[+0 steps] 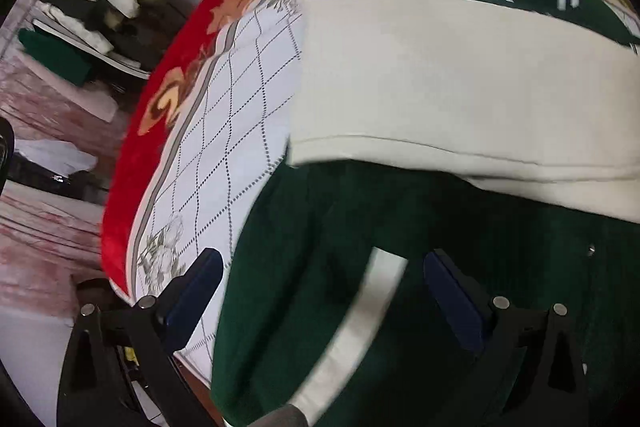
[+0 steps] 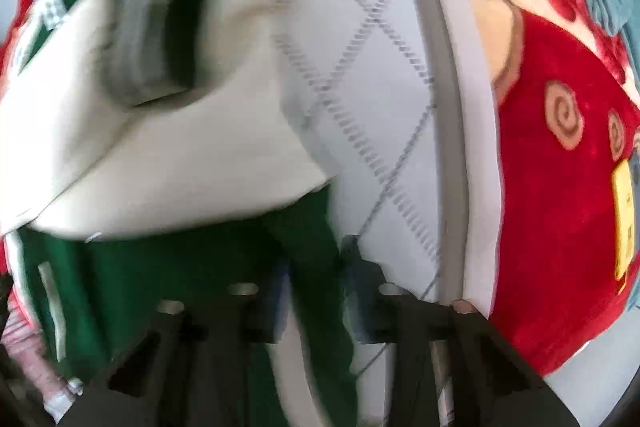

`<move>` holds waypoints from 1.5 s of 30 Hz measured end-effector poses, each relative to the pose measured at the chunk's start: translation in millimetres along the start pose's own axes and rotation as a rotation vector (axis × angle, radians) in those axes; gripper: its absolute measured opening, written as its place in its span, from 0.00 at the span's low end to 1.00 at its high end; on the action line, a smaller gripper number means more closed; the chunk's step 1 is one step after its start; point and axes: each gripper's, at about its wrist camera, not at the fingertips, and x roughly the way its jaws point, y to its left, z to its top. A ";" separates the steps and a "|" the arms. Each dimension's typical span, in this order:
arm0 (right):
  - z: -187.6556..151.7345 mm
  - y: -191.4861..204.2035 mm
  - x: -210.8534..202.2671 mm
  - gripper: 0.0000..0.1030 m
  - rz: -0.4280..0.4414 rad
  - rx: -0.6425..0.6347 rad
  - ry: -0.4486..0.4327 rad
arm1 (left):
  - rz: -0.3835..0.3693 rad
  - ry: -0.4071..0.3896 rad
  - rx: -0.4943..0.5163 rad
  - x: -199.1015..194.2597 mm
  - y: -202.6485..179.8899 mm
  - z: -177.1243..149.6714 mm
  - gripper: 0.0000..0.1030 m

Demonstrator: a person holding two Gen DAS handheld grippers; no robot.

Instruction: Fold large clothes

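On the quilted bed [image 1: 224, 131] lies the green jacket [image 1: 320, 267], cream sleeve [image 1: 460, 87] folded across; thick, soft, limp cloth, best taken at hems. Left gripper [image 1: 320, 291] fingers stand open above it; right gripper [image 2: 316, 291] fingers pinch its green edge.

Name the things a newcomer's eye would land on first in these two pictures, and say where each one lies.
The green jacket fills the foreground of the left wrist view, with its cream sleeve folded across it. It lies on a white quilted sheet edged by a red floral blanket. A pile of clothes sits beyond the bed at upper left.
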 end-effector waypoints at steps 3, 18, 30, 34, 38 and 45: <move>12.2 -24.3 -5.2 0.24 0.081 -0.017 0.071 | 0.082 -0.014 -0.020 -25.0 -21.6 -9.9 1.00; -57.4 -163.9 -54.0 0.55 0.418 -0.224 0.372 | 0.259 0.221 0.010 -105.1 -148.3 -136.9 1.00; -124.1 -100.8 1.7 0.04 0.406 -0.350 0.397 | 0.379 0.286 -0.022 -85.2 -119.2 -171.5 1.00; -122.0 -101.1 3.1 0.04 0.318 -0.405 0.402 | 0.415 0.260 0.025 -89.2 -126.4 -176.6 1.00; -108.1 -115.8 -10.5 0.17 0.376 -0.362 0.442 | 0.424 0.163 0.148 -114.5 -162.8 -180.4 1.00; -82.6 -211.0 -68.0 0.64 0.274 -0.299 0.271 | 0.302 -0.011 0.410 -158.1 -289.1 -199.0 1.00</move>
